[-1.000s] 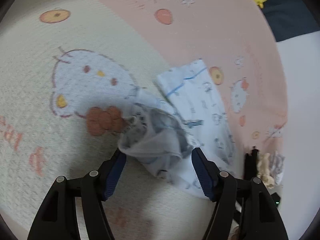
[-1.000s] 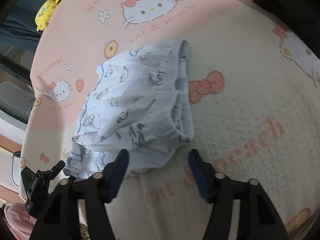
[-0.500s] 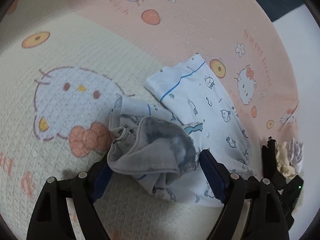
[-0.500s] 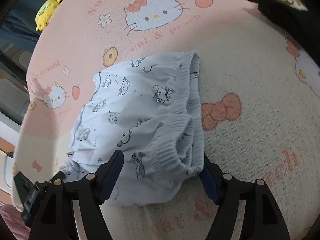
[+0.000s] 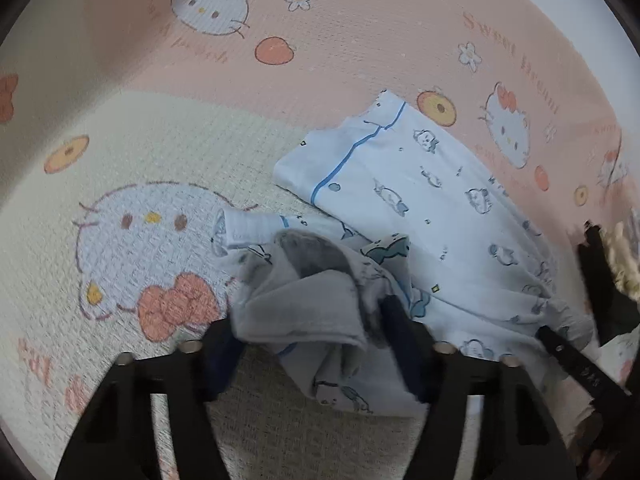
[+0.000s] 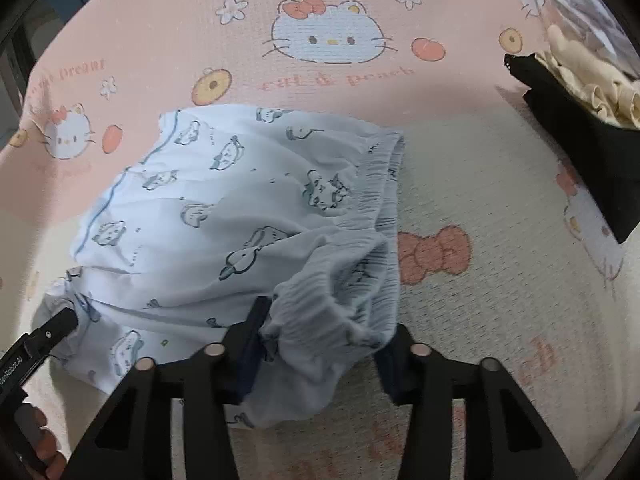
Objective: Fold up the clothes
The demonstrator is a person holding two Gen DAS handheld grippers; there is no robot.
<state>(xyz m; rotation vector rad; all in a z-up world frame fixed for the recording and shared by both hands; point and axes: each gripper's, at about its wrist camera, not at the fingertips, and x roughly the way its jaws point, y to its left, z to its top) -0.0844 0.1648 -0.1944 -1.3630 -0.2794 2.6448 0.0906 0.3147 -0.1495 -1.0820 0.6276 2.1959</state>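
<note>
Shorts, pale blue with a cartoon print and a blue side stripe, lie on a pink and cream cartoon-cat blanket, partly flat and partly bunched. Left gripper has its fingers spread, with a rumpled grey-blue bunch of the fabric sitting between them; whether the pads are biting the cloth cannot be told. Right gripper likewise has its fingers apart, straddling the gathered elastic waistband where it bulges up at the near end. Relation governing the coming move: the garment's long axis runs away from both sets of fingers, from the bunched near end toward the flat, striped leg hem at the far end, so each tool faces along the length, not across it. Both are at the cloth; neither is clearly nearer. Judgement: the scene fits either a garment being gathered for a fold or one being laid out flat, and the pictures do not settle which. A black garment with cream fabric on it lies well apart to the right. Legible writing on the blanket: "Sweet Dream", "cat & peach". The other tool's body, at the right view's left edge, bears small white lettering, too small to confirm.
</note>
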